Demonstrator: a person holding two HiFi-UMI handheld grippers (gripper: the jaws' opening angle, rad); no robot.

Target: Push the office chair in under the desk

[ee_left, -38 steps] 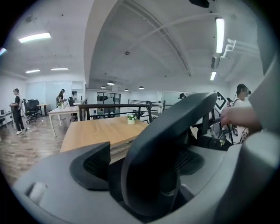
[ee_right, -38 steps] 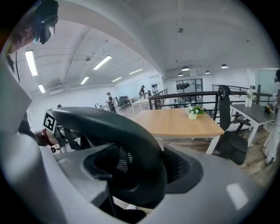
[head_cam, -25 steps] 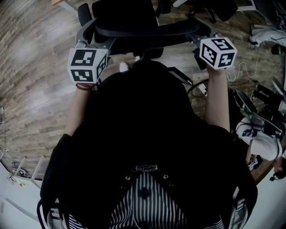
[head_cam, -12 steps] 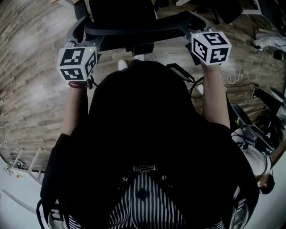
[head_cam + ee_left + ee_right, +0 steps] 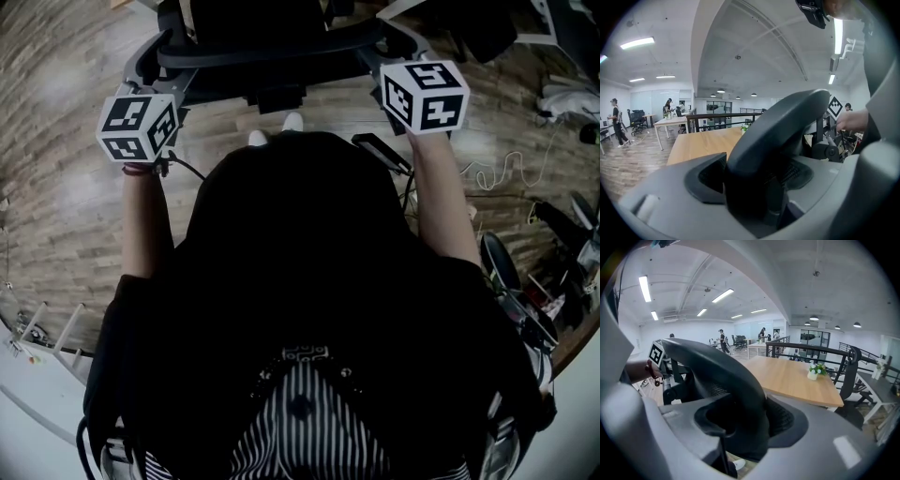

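The black office chair (image 5: pixel 272 42) stands at the top of the head view, its curved back frame facing me. My left gripper (image 5: pixel 150 89) grips the frame's left end and my right gripper (image 5: pixel 398 56) grips its right end. In the left gripper view the black frame (image 5: pixel 778 131) sits clamped between the grey jaws of the left gripper (image 5: pixel 759 187). The right gripper view shows the same frame (image 5: pixel 717 371) held between the jaws of the right gripper (image 5: pixel 740 427). Beyond the chair lies the wooden desk (image 5: pixel 703 143), also visible as the desk (image 5: pixel 797 378) in the right gripper view.
A small potted plant (image 5: pixel 815 370) stands on the desk. Cables and equipment (image 5: pixel 525 169) clutter the wooden floor at the right. Another black chair (image 5: pixel 851 380) is beside the desk's far right, with a dark railing behind. Several people stand far off.
Both grippers and the chair back have moved forward, up the head view, and my arms stretch out further. The floor clutter at the right has slid by.
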